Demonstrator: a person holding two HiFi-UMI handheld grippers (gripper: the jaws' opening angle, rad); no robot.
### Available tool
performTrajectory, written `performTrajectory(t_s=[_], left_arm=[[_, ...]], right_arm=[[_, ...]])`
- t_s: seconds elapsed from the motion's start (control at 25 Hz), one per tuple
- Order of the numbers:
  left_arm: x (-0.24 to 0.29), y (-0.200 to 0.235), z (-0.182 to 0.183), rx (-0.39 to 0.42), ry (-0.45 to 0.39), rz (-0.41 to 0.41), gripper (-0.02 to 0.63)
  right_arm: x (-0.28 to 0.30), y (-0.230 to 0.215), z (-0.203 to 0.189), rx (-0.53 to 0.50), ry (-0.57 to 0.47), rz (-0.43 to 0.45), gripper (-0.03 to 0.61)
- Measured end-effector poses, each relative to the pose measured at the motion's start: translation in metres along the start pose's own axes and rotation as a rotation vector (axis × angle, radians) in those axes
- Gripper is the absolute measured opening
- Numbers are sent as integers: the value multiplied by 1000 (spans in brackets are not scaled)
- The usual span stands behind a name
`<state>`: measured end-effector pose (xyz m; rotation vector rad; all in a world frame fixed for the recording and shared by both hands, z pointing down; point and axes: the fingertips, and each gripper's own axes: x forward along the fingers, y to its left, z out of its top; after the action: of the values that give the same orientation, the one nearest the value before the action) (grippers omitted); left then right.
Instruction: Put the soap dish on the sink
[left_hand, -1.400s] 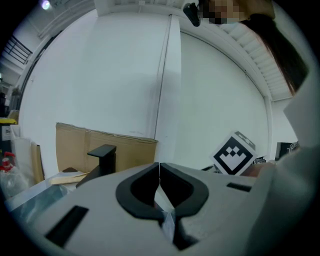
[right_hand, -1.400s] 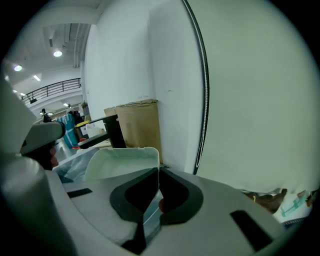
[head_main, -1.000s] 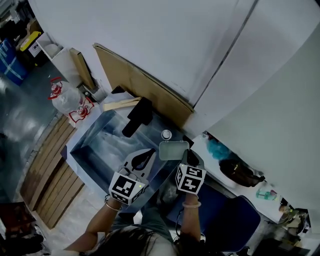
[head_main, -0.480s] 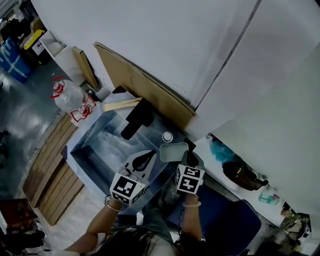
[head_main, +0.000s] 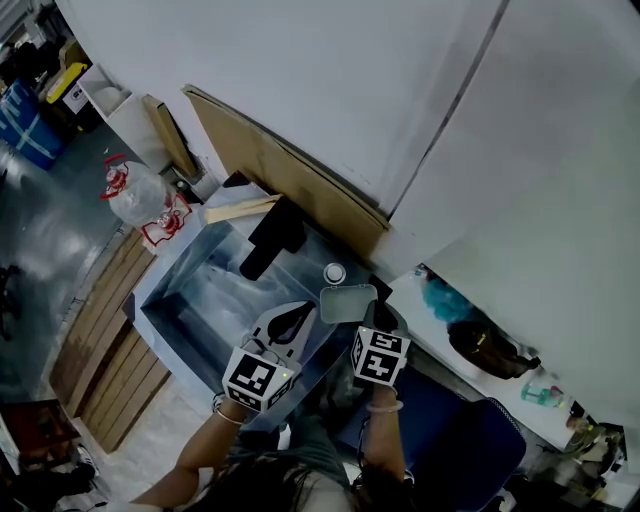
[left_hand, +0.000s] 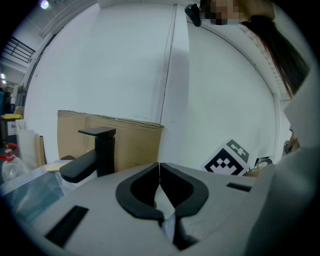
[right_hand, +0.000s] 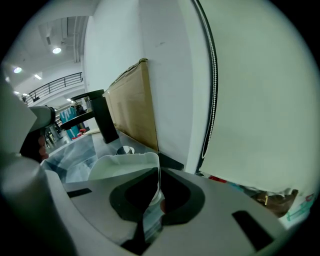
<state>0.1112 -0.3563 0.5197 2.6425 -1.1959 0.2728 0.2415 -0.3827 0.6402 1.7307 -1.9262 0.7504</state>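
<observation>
My right gripper (head_main: 367, 316) is shut on the near rim of a pale green soap dish (head_main: 346, 301), which hangs level over the right end of the sink (head_main: 190, 285). In the right gripper view the soap dish (right_hand: 122, 166) sticks out ahead of my right gripper (right_hand: 158, 176), above the sink's ledge. To its left my left gripper (head_main: 291, 320) is shut with nothing in it; the left gripper view shows my left gripper (left_hand: 159, 176) with its jaws pressed together. A black tap (head_main: 272, 236) stands at the back of the sink.
A small round cap (head_main: 334, 272) sits on the ledge just beyond the dish. Brown cardboard (head_main: 270, 170) leans on the white wall behind the tap. A shelf at the right holds a blue scrubber (head_main: 441, 300) and a dark pan (head_main: 487, 350).
The soap dish and right gripper have drifted very slightly; the view itself shifted a little. Both grippers stay shut.
</observation>
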Motion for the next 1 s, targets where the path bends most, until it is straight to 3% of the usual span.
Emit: performTrajectory(t_s=[1.0], left_arm=[[-55, -2, 16, 30, -56, -33, 10]], right_arm=[[-59, 25, 16, -47, -135, -66, 69]])
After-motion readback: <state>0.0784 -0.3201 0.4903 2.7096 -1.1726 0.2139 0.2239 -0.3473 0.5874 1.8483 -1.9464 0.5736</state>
